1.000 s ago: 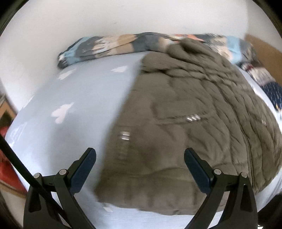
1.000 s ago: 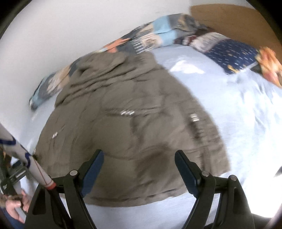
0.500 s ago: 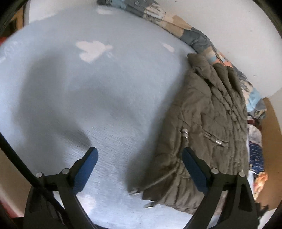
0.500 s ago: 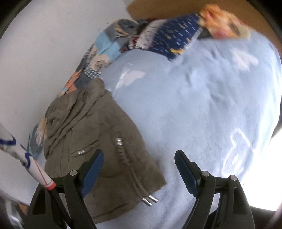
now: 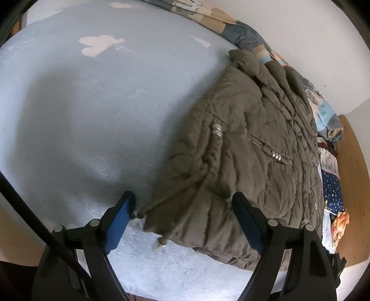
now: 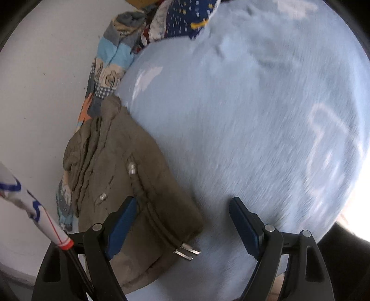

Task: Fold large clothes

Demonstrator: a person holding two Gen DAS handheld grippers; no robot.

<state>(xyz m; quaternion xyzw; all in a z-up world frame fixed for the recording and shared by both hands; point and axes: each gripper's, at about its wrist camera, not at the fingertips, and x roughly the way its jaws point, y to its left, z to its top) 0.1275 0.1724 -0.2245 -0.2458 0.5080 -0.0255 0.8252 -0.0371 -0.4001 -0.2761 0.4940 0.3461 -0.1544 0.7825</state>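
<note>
An olive quilted jacket lies spread on the light-blue bed sheet, collar toward the wall. My left gripper straddles the jacket's near left hem corner and its drawstring ends; the jaws are closing, and the pads are clear of the cloth. In the right wrist view the same jacket lies at lower left. My right gripper stands open over its near right hem corner, above the drawstring's metal tips, with nothing pressed between the pads.
A patchwork quilt is bunched along the white wall behind the jacket. Patterned pillows lie at the head of the bed by a wooden headboard. A white printed tube crosses the right view's left edge.
Both grippers rolled and swung outward, left to the jacket's left hem corner, right to its right one. Both came lower and closer to the hem. The left jaws have narrowed a little.
</note>
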